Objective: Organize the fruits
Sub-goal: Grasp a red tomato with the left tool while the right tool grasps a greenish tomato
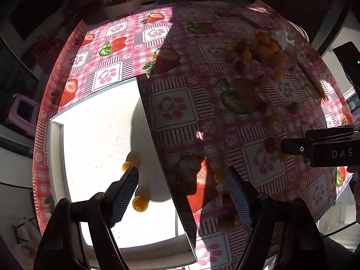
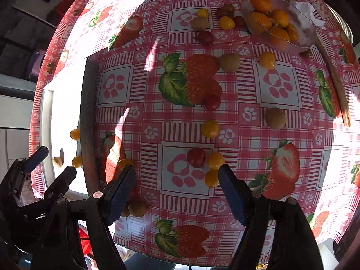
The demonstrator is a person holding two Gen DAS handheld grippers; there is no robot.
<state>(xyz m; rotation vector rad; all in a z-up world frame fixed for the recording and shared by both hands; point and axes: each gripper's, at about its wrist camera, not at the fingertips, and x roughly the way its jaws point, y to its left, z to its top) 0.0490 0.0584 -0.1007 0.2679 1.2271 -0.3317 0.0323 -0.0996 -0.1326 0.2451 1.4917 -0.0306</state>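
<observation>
Red fruit btwn open right gripper fingers.

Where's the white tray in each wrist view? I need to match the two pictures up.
Left wrist: the white tray fills the lower left, brightly sunlit, with the left claw open straddling its dark right wall.
Right wrist: it is a narrow strip at the far left edge.
Shared landmark: the tray's dark wall.
</observation>
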